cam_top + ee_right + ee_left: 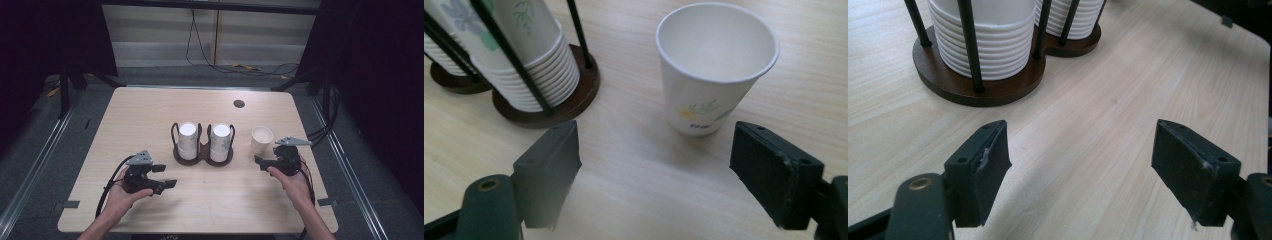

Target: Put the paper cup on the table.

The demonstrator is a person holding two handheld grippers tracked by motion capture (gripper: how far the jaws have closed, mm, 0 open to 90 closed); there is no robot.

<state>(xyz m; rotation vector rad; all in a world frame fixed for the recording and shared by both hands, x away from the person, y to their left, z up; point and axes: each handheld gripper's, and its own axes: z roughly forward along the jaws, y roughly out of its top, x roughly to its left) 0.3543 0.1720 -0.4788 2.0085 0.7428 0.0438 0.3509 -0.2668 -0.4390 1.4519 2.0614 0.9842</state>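
High view: two grippers near a cup holder and a lone paper cup on the bench.

Right gripper (261, 163) sits just short of the upright paper cup (261, 139), jaws apart and gripping nothing, probably lined up to take it by the wall. Left gripper (167, 176) rests with jaws released, facing the cup holder (202, 154), whose upside-down stacks seem to be kept tidy by its black rods.

cup (261, 139) R of rack (202, 155) | stacks (188, 140) in rack | all on table (150, 110)
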